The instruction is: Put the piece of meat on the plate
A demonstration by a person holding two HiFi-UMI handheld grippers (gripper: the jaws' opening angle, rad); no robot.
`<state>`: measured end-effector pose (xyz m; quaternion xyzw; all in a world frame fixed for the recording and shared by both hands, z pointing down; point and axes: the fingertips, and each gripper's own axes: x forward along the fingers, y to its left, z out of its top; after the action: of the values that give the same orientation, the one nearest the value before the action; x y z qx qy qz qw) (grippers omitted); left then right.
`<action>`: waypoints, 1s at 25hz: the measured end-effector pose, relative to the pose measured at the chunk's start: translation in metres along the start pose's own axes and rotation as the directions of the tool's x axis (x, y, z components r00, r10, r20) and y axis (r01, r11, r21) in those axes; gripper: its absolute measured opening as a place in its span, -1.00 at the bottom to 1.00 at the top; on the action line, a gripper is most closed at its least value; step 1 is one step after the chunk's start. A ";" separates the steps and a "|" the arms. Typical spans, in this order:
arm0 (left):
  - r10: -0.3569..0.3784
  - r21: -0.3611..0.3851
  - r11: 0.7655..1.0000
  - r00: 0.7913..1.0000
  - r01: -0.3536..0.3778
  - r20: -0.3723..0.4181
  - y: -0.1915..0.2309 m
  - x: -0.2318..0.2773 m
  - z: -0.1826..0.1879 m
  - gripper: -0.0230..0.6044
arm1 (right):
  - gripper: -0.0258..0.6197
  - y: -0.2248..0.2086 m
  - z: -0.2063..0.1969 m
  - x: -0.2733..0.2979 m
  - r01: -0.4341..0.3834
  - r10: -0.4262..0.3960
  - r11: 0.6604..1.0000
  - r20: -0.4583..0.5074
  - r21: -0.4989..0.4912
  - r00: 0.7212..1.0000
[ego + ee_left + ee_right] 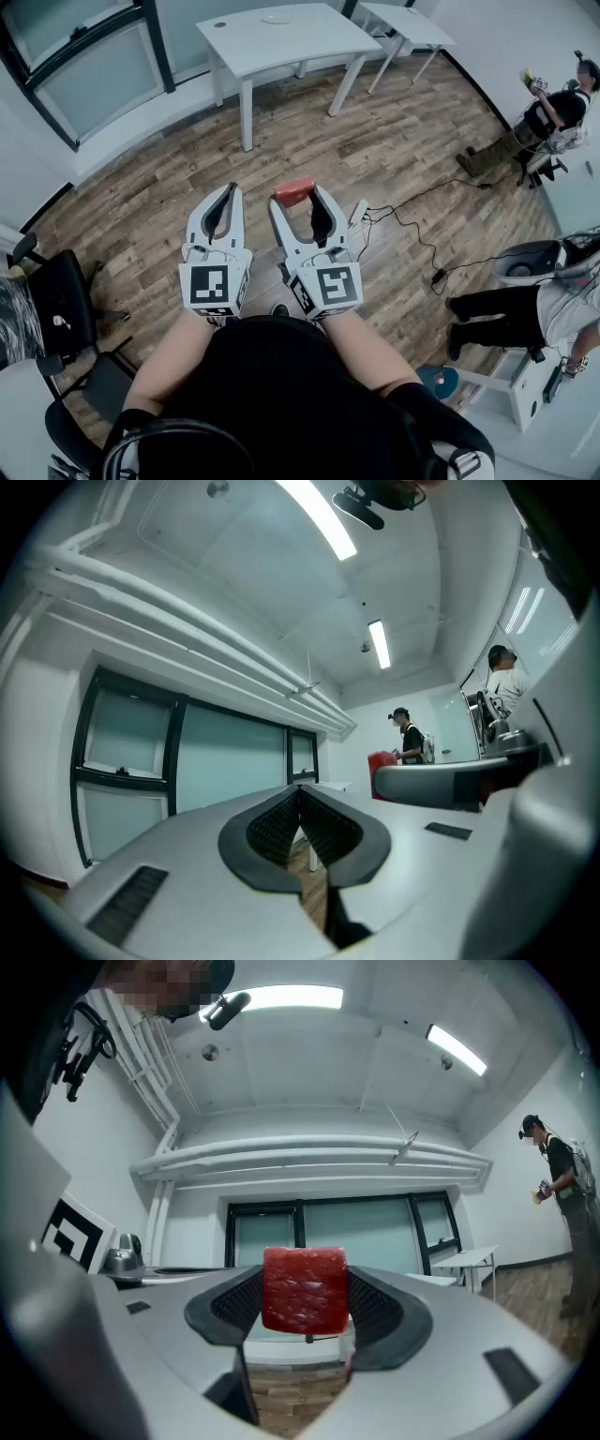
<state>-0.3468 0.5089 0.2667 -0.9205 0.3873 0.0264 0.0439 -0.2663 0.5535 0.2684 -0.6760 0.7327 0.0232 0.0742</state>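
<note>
The piece of meat [293,190] is a red block, and my right gripper [298,193] is shut on it. In the right gripper view the meat [304,1290] fills the gap between the two black pads [379,1305], held about level in the air over the wooden floor. My left gripper [228,191] is held just left of the right one, its tips together with nothing in them. The left gripper view shows its pads meeting [300,799], with the meat [382,761] off to the right. No plate shows in any view.
Two white tables [281,37] [408,23] stand by the windows ahead. A black cable [412,234] runs across the floor at right. People sit and stand at the right edge [553,112]. A black chair [61,300] is at the left.
</note>
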 end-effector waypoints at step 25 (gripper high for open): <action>0.028 0.007 1.000 0.999 -0.028 -0.023 -0.045 0.028 -0.007 -0.92 | -0.06 -0.053 0.009 -0.021 -0.034 0.033 0.999 0.026 0.015 0.999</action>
<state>-0.2953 0.5198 0.2744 -0.9152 0.4006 0.0149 0.0422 -0.2117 0.5707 0.2663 -0.6627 0.7432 0.0278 0.0885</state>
